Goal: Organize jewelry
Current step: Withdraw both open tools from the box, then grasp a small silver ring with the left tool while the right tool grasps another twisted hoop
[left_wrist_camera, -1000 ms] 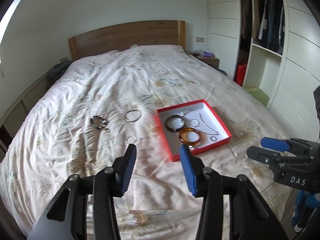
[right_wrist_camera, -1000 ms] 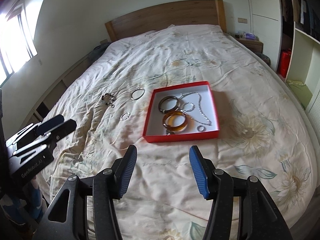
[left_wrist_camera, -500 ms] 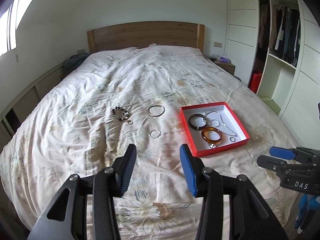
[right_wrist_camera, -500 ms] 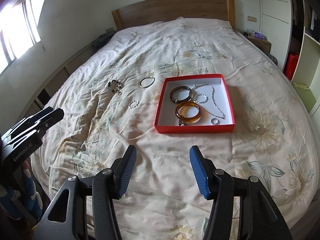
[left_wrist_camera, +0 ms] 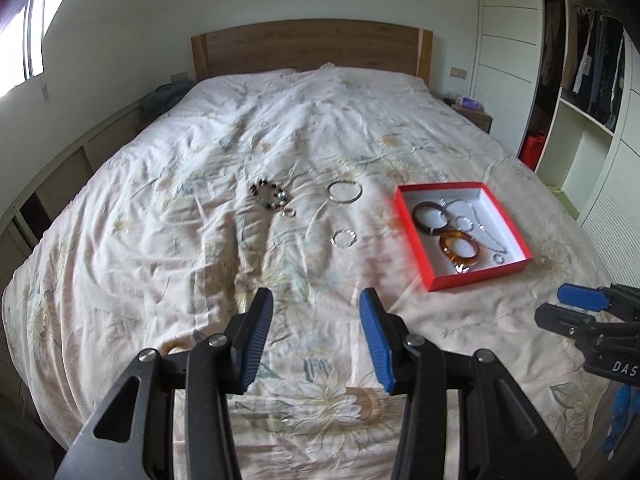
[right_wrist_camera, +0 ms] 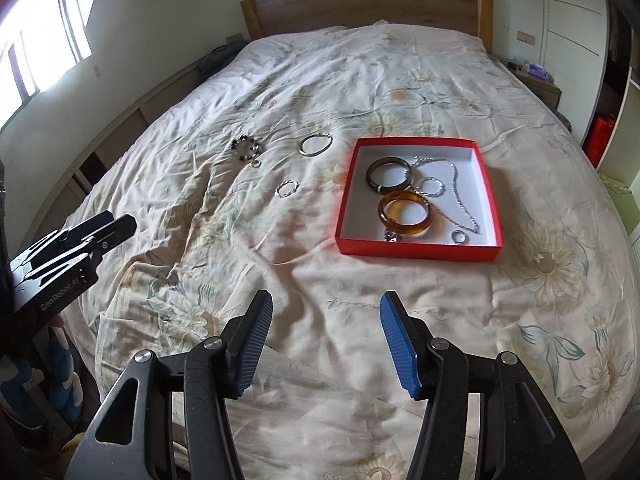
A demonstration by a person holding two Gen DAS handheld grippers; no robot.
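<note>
A red box (left_wrist_camera: pixel 478 280) (right_wrist_camera: pixel 416 249) lies on the bed, holding a dark bangle (right_wrist_camera: pixel 389 175), an amber bangle (right_wrist_camera: pixel 405 213), a silver chain (right_wrist_camera: pixel 456 192) and small rings. On the bedspread to its left lie a beaded bracelet (left_wrist_camera: pixel 269 194) (right_wrist_camera: pixel 247 147), a silver bangle (left_wrist_camera: pixel 344 191) (right_wrist_camera: pixel 315 144), a small twisted ring (left_wrist_camera: pixel 344 238) (right_wrist_camera: pixel 287 189) and a tiny ring (left_wrist_camera: pixel 289 213). My left gripper (left_wrist_camera: pixel 316 304) is open and empty above the bed's near part. My right gripper (right_wrist_camera: pixel 326 306) is open and empty, in front of the box.
The wooden headboard (left_wrist_camera: pixel 312 50) stands at the far end. A nightstand (left_wrist_camera: pixel 472 114) and an open wardrobe (left_wrist_camera: pixel 580 92) are at the right. Low shelving (right_wrist_camera: pixel 120 128) runs along the left side of the bed.
Both grippers have swung left and lifted slightly; the box and loose jewelry now sit further right in both views. Both stay open and empty.
</note>
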